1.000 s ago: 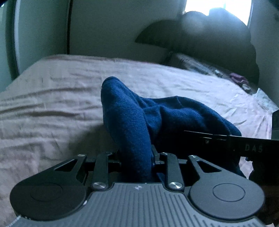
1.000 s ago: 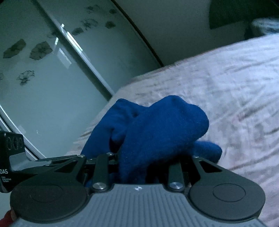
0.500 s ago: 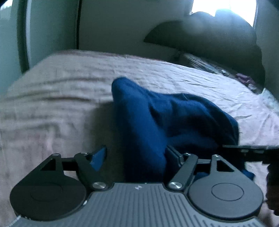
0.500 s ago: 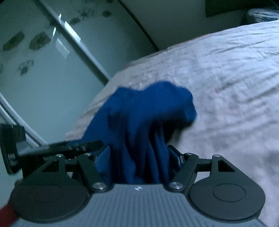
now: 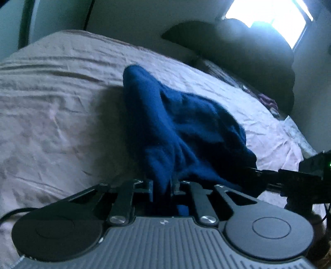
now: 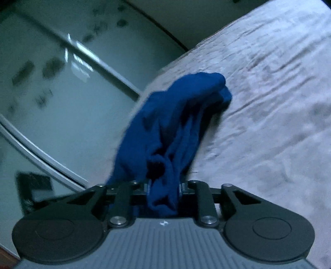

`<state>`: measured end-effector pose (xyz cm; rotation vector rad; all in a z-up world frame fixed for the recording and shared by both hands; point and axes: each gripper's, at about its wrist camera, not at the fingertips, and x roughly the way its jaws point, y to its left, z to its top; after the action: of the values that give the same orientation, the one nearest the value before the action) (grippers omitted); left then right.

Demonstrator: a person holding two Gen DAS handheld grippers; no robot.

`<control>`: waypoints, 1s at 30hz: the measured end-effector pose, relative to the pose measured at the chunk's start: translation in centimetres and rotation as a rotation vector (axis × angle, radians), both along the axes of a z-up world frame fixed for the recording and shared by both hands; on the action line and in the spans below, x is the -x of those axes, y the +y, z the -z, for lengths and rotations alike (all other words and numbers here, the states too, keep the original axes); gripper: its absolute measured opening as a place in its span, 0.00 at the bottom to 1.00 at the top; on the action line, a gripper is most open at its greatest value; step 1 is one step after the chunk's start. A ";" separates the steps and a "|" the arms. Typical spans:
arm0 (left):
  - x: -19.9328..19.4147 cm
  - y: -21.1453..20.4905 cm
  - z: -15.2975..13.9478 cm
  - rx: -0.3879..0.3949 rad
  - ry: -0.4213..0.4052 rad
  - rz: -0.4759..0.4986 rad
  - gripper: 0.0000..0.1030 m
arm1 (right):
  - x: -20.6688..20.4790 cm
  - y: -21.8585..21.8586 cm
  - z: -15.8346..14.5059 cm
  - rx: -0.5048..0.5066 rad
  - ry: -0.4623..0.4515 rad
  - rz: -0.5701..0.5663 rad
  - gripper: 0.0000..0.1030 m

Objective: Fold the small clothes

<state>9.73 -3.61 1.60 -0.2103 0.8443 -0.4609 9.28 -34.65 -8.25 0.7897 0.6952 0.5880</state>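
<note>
A dark blue fleece garment (image 5: 186, 124) is bunched up in a heap on the pinkish bed sheet (image 5: 51, 124). In the left wrist view my left gripper (image 5: 162, 184) has its jaws closing on a fold of the garment's near edge, and the cloth fills the narrow gap. The right gripper's body (image 5: 300, 178) shows at the right edge, beside the cloth. In the right wrist view the blue garment (image 6: 175, 115) rises from my right gripper (image 6: 163, 186), whose jaws are closing on a thick bunch of it. The fingertips are hidden by cloth.
Dark pillows (image 5: 248, 62) lie at the head of the bed under a bright window (image 5: 269, 18). Glossy sliding doors (image 6: 51, 82) with a flower pattern stand beyond the bed's edge. The wrinkled bed sheet (image 6: 279, 103) spreads wide to the right.
Both grippers opened wide half a second ago and have closed again on the blue cloth. Both hands shifted and rolled, and the garment now lies more stretched between them.
</note>
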 end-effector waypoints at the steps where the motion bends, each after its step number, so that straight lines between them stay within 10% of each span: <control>1: 0.0 0.2 -0.3 0.011 -0.001 -0.006 0.11 | 0.3 -0.2 0.0 -0.048 -0.001 0.000 0.19; 5: 0.5 1.6 -0.7 0.051 0.025 -0.015 0.11 | 1.1 -0.3 0.0 -0.115 -0.009 -0.047 0.19; 9: 1.0 1.0 0.8 -0.034 0.042 -0.001 0.12 | 1.0 0.6 0.0 0.108 0.029 -0.055 0.21; 15: 2.1 0.1 -1.8 -0.177 -0.104 -0.059 0.53 | 2.3 0.5 -4.9 0.404 -0.119 0.147 0.25; 19: 1.9 -2.4 -2.9 -0.228 -0.202 -0.026 0.72 | 0.2 2.5 -7.4 0.402 -0.213 0.133 0.25; 30: 3.0 -7.7 1.6 -0.492 -0.312 0.084 0.80 | -4.3 5.7 -5.2 0.485 -0.137 0.139 0.26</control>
<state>6.68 -11.33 0.01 0.3451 0.6371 -0.3396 13.58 -28.96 -3.06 0.3385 0.6167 0.3233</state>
